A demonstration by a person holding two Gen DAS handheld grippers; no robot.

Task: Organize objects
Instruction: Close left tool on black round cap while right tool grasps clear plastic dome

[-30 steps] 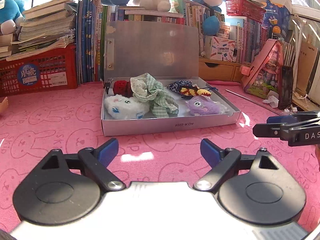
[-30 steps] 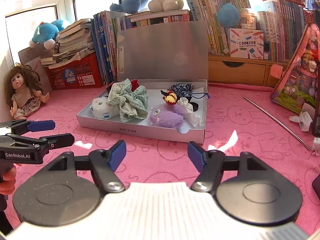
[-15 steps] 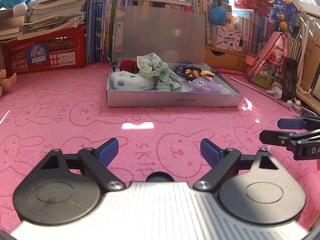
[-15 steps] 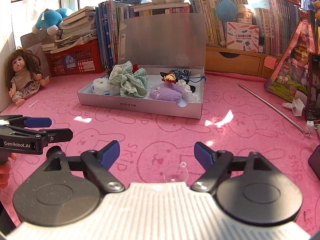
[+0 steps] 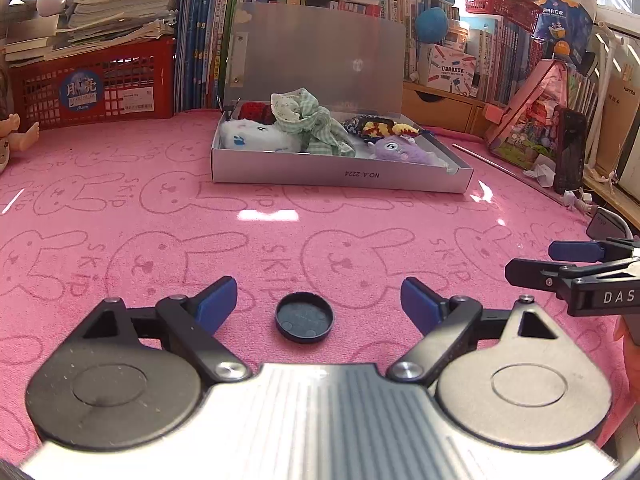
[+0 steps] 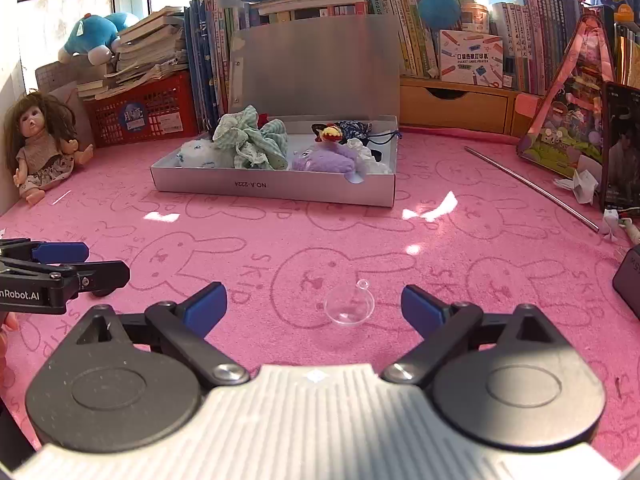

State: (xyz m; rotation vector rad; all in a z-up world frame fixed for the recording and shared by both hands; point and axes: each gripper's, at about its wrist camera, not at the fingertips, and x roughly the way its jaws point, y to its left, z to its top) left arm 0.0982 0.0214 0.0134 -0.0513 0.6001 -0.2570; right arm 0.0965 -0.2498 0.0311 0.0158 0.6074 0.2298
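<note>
My left gripper (image 5: pixel 316 301) stands open low over the pink rabbit-print mat (image 5: pixel 160 232), and a dark round cap (image 5: pixel 304 317) lies on the mat between its blue pads, untouched. My right gripper (image 6: pixel 314 307) has its jaws opening. A small clear dome-shaped piece with a loop (image 6: pixel 349 307) lies between them, nearer the right pad and free of both. Each gripper shows at the edge of the other's view: the right gripper (image 5: pixel 532 262), the left gripper (image 6: pixel 106 264). Farther back stands a silver box (image 5: pixel 340 179) (image 6: pixel 276 189), lid up, holding plush toys and a green checked cloth (image 5: pixel 316 124).
A red basket (image 5: pixel 96 88) under stacked books sits back left, with a doll (image 6: pixel 40 144) beside it. Upright books and plush toys line the back. On the right lie a metal rod (image 6: pixel 532 188), a pink triangular case (image 6: pixel 568 120) and a dark phone (image 5: pixel 568 148).
Both grippers have sunk toward the mat and drawn back from the box. The dark cap and the clear piece have come into view between the fingers. The right jaws stand wider.
</note>
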